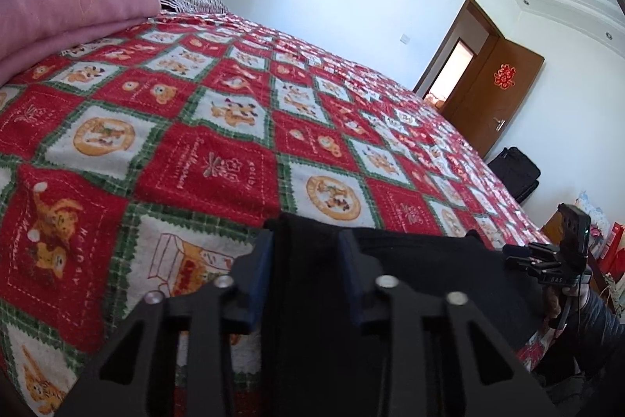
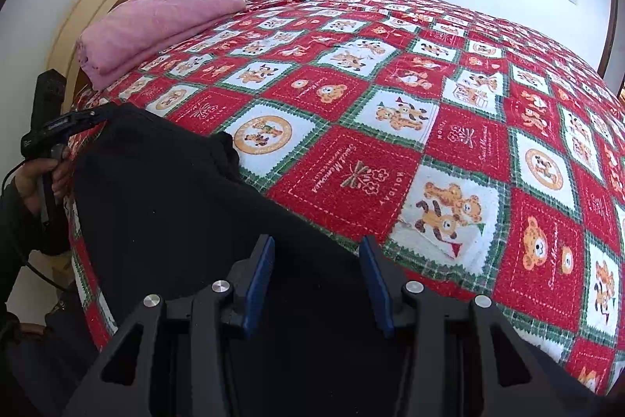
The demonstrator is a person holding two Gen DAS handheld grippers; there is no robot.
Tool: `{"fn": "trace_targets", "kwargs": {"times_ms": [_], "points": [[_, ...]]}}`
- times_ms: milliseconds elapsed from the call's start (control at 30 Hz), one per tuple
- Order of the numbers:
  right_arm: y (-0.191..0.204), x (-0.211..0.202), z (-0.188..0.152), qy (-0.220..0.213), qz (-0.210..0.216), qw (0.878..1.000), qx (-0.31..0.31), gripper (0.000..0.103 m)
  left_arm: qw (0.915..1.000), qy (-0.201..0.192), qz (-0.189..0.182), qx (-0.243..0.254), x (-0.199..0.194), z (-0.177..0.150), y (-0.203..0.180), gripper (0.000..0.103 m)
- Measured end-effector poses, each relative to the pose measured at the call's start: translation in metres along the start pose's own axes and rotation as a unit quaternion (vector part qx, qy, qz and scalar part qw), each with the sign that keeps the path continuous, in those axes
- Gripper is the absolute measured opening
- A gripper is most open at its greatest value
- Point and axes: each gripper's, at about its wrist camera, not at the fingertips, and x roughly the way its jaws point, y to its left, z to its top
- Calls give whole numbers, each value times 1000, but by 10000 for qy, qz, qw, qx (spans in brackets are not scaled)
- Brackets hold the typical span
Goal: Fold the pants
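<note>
The left hand-held gripper stands slightly parted astride a raised fold of the black pants, pads not clearly pressing. The right hand-held gripper hangs open over the same cloth. The pants lie at the bed edge. Better to pinch both layers firmly, lift evenly and keep the edges aligned.
</note>
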Motion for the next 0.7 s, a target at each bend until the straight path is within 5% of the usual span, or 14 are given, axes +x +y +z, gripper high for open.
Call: {"fn": "trace_targets", "kwargs": {"times_ms": [67,133,233,467,700], "points": [[0,4,1,48,-38,10000,-26,46,10000,26,-75,-4,0,-1,0,13],[1,10,1,182,89,9998,-72,23,9999,-25,-103,-34,-4,1,1,10],[10,8,3,159,97,9996,-234,9,9997,-138,-201,-97,-11,4,1,9],[9,-11,13,-141,-22,9998,-132,4,9992,-265,-229,-196,-8,12,1,9],[-1,13,15,90,-420,9990,79,2,9989,-240,-191,-365,4,5,14,9]]}}
